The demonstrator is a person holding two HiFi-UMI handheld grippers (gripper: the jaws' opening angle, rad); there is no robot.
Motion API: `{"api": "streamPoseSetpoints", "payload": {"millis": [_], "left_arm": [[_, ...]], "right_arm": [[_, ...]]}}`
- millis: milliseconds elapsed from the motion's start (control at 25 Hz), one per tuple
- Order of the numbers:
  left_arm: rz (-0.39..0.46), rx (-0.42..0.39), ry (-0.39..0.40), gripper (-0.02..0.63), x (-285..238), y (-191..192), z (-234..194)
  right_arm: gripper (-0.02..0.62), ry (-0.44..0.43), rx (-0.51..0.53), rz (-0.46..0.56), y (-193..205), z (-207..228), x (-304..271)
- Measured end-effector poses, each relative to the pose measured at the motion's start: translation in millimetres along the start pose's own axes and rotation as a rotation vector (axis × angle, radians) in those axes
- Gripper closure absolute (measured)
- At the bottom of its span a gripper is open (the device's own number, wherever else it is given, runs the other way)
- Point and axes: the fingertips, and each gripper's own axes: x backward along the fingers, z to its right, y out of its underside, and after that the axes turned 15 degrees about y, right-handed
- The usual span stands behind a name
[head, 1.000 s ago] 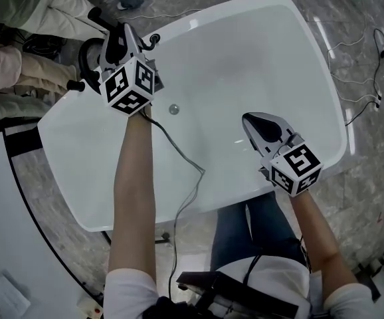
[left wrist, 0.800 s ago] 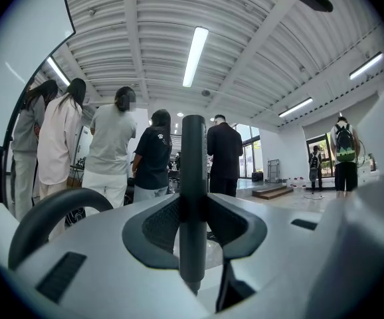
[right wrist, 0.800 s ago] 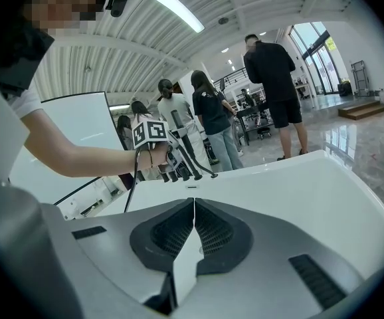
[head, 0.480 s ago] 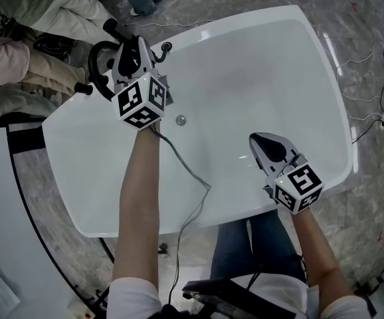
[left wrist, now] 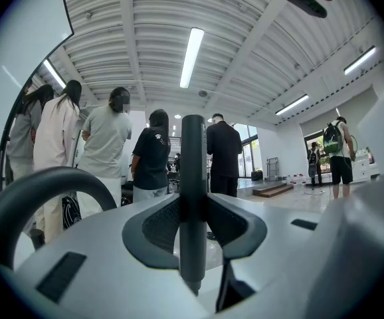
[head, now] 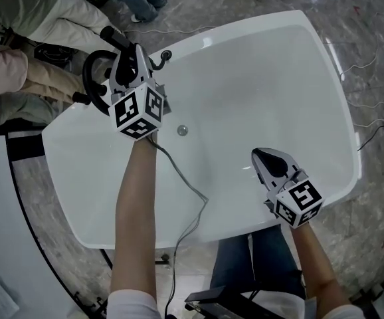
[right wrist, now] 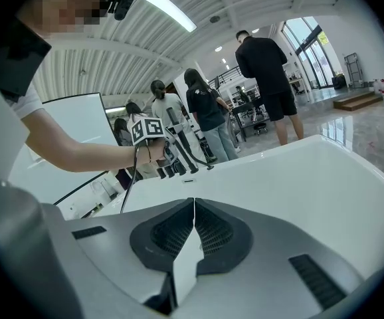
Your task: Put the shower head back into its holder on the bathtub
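Your shower head [left wrist: 192, 178] is a slim, dark, stick-like handle, upright between the pads of your left claw [head: 129, 53], which is clamped on it. Its black hose [head: 88, 78] arches out in a loop just off the tub's edge. It hangs at the far left corner of the bathtub [head: 272, 72], a glossy white basin with rounded corners and a small round drain [head: 183, 130]. Black fittings [head: 160, 58] stand on the rim close by, and you cannot tell which of them is the holder.
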Motion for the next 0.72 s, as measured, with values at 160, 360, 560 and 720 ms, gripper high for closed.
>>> {"api": "streamPoseSetpoints", "payload": {"millis": [160,360,560,720], "left_arm": [[-0.006,-0.011,0.000,0.485,1,11,-6],[-0.008,-0.046,0.022,0.485,-3,18,-1],[-0.008,-0.059,0.034,0.486,-11,22,-4],[-0.011,-0.061,0.026,0.486,-16,23,-9]], "right_arm": [[0.588,0.015,-0.012,0.000,10,6,-4],[0.588,0.035,-0.028,0.002,19,20,-6],[0.588,0.043,-0.039,-0.001,28,25,-8],[0.588,0.044,-0.052,-0.008,35,25,-8]]}}
